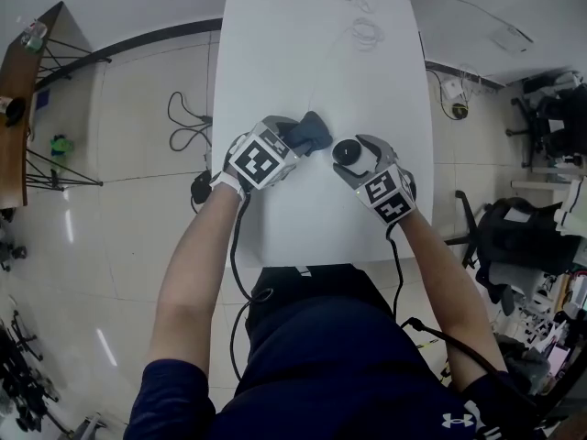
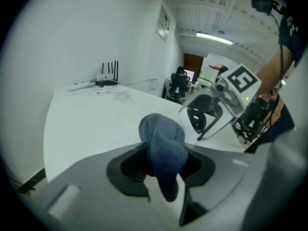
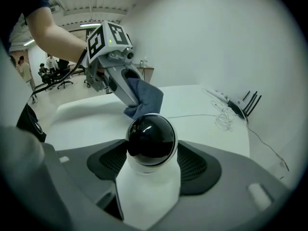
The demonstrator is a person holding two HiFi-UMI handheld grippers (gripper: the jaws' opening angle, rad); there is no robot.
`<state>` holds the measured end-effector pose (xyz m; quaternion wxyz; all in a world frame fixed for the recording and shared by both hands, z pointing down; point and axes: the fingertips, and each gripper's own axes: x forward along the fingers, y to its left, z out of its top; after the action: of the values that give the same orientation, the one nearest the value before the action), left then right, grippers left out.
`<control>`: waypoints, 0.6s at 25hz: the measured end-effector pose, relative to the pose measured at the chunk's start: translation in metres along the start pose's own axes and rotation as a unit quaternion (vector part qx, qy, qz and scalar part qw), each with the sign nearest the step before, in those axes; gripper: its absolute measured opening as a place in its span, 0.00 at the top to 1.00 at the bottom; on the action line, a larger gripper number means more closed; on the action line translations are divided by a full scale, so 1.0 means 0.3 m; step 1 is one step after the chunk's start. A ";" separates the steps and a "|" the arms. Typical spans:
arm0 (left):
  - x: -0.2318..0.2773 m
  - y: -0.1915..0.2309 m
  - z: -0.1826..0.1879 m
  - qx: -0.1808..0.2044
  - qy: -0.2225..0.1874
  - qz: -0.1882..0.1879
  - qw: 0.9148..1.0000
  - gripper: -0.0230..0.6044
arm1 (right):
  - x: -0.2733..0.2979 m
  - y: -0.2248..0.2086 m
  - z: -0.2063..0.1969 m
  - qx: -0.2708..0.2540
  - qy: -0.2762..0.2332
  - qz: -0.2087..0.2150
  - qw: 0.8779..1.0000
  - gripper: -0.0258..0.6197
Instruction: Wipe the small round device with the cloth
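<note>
The dark blue cloth [image 1: 309,133] is bunched between the jaws of my left gripper [image 1: 295,141], which is shut on it over the white table [image 1: 312,62]. In the left gripper view the cloth [image 2: 163,141] bulges up out of the left gripper [image 2: 162,170]. The small round device [image 1: 347,152], white with a glossy black dome, sits in my right gripper [image 1: 356,157]. In the right gripper view the device [image 3: 150,138] fills the gap of the right gripper [image 3: 150,170], whose jaws stand wide on its white body. Just behind it, the left gripper [image 3: 126,91] holds the cloth [image 3: 145,98] close to the dome.
Loose white cables [image 1: 363,31] lie at the table's far end beside a router with antennas [image 2: 108,77]. Black cables [image 1: 186,126] trail on the floor at the left. Office chairs [image 1: 550,117] stand at the right, and a wooden shelf [image 1: 18,90] at the far left.
</note>
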<state>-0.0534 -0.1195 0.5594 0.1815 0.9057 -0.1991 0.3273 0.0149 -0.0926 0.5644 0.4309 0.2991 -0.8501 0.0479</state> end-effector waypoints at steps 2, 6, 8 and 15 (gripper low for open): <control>0.024 0.011 -0.048 0.010 0.024 0.019 0.999 0.73 | 0.001 0.000 0.003 -0.001 0.000 0.000 1.000 0.44; 0.054 0.003 -0.127 0.054 0.077 0.055 0.994 0.73 | 0.005 0.001 0.006 -0.001 0.002 0.002 1.000 0.44; 0.029 -0.013 -0.110 0.098 0.086 0.069 0.989 0.73 | 0.003 0.003 0.002 0.000 0.005 0.005 1.000 0.44; -0.060 -0.182 0.065 0.429 0.138 0.038 0.892 0.73 | 0.001 0.003 -0.008 -0.001 0.009 0.007 1.000 0.44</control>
<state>-0.0297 -0.0774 0.5226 -0.2116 0.8330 -0.0460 0.5092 0.0159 -0.0912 0.5661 0.4383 0.2924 -0.8483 0.0524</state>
